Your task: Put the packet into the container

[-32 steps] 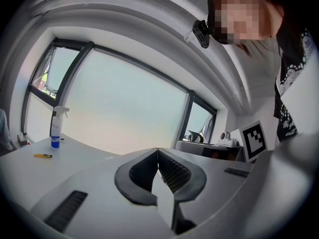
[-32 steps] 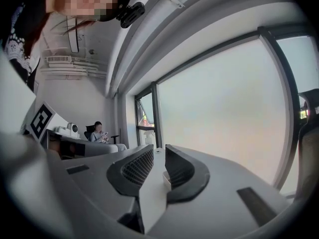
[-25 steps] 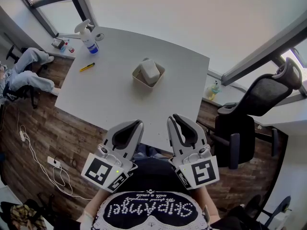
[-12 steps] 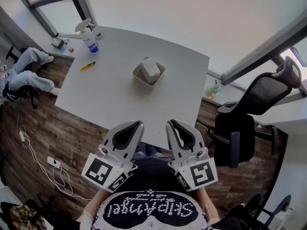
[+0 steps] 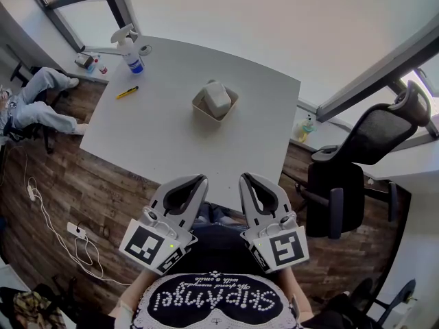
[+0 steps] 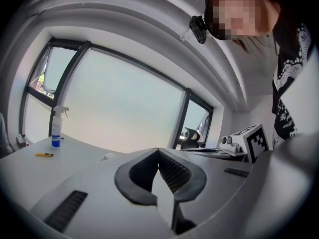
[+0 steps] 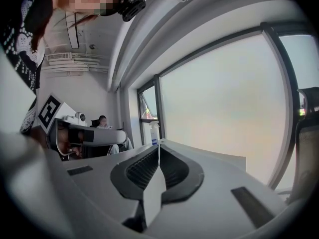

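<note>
A pale grey packet (image 5: 217, 98) lies in the beige container (image 5: 229, 110) near the middle of the white table (image 5: 164, 136) in the head view. Both grippers hang close to the person's body, below the table's near edge and far from the container. My left gripper (image 5: 203, 179) is shut with nothing between its jaws; its tips meet in the left gripper view (image 6: 158, 150). My right gripper (image 5: 242, 178) is shut and empty too, tips touching in the right gripper view (image 7: 159, 145).
A spray bottle (image 5: 130, 50) stands at the table's far left corner, with a yellow pen (image 5: 126, 92) nearby. A black office chair (image 5: 357, 163) stands to the right. A seated person's legs (image 5: 38, 105) show at the left, cables (image 5: 62, 232) lie on the wooden floor.
The right gripper's jaws have closed from slightly apart to tips touching. Both grippers stay near the body; the view shifted a little.
</note>
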### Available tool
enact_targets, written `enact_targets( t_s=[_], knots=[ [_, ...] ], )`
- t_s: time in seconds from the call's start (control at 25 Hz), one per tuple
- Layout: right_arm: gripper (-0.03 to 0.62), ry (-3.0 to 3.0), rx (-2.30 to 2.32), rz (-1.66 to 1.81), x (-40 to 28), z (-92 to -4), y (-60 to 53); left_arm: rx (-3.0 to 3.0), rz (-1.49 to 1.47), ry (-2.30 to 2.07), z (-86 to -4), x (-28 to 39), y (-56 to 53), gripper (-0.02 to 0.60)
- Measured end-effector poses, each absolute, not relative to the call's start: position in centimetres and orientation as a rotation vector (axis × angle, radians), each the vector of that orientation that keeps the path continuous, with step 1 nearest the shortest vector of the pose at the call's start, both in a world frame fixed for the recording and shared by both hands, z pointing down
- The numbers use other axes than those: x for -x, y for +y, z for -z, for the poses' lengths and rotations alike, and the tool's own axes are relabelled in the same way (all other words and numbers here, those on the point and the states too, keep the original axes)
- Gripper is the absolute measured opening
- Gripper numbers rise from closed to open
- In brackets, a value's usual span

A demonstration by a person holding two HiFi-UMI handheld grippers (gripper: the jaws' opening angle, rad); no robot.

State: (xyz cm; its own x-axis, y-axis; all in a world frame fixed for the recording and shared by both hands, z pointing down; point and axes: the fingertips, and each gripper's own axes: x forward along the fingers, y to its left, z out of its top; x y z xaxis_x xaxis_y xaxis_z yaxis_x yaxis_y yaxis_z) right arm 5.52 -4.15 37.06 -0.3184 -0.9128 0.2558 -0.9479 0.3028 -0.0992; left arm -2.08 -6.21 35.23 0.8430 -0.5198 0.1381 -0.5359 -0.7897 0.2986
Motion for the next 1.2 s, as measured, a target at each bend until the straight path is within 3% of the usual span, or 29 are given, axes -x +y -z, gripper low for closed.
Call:
enact_targets(
  t_s=[1.2],
  knots=[
    [0.014, -2.392, -1.661, -0.431, -4.9, -38.5, -3.6, -2.708, -0.123, -0.785, -36.0, 0.9, -5.8, 0.008]
  ],
)
